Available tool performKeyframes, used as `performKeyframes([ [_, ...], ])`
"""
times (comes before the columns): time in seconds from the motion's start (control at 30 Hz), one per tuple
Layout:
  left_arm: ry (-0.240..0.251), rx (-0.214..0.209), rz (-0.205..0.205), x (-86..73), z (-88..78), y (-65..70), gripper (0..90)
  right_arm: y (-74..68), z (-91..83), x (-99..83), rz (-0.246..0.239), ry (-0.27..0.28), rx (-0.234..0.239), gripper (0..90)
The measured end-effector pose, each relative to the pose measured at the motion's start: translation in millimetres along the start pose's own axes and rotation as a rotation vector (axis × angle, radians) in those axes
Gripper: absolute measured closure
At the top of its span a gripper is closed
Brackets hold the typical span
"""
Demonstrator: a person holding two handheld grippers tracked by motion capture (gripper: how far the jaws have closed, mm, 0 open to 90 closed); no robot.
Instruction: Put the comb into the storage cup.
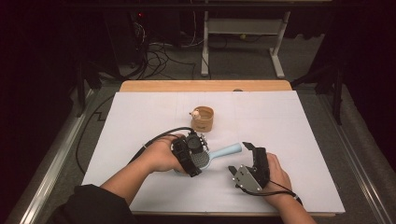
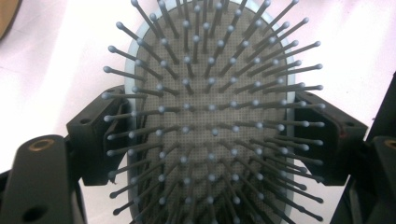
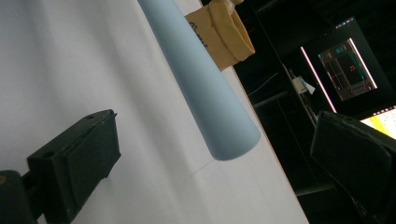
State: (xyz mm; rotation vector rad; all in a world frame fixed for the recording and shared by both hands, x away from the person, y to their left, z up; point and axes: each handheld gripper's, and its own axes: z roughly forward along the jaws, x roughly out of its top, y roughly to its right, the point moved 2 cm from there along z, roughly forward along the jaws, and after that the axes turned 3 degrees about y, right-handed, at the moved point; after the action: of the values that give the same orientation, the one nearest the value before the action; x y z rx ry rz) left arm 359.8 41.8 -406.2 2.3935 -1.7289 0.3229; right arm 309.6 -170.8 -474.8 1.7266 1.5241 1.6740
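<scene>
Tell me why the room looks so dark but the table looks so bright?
High view: light falls on the white table cover, the room behind stays nearly black. Left gripper view: the cover glares almost blank white behind the sharp hairbrush bristles. Right gripper view: the picture is tilted, the brush's pale blue handle is evenly lit, and the near black fingers look soft.

left gripper (image 1: 195, 154): fingers clamped | right gripper (image 1: 243, 158): fingers apart

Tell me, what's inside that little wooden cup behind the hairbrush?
A small pale object sits at the rim of the wooden cup, too small to identify. The cup's wall hides the rest of its inside. The hairbrush lies in front, apart from it.
</scene>
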Motion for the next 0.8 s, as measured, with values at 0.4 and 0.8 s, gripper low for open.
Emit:
performKeyframes([
  [0.4, -0.001, -0.015, 0.005, 6.3, 2.9, 3.9, 20.7, -3.6, 8.1, 17.4, -0.073, 0.027, -0.003, 9.7],
  [0.8, -0.012, -0.021, 0.024, 10.1, 2.5, 5.9, 20.7, -9.6, 13.6, 32.0, -0.118, 0.058, -0.001, 18.3],
])
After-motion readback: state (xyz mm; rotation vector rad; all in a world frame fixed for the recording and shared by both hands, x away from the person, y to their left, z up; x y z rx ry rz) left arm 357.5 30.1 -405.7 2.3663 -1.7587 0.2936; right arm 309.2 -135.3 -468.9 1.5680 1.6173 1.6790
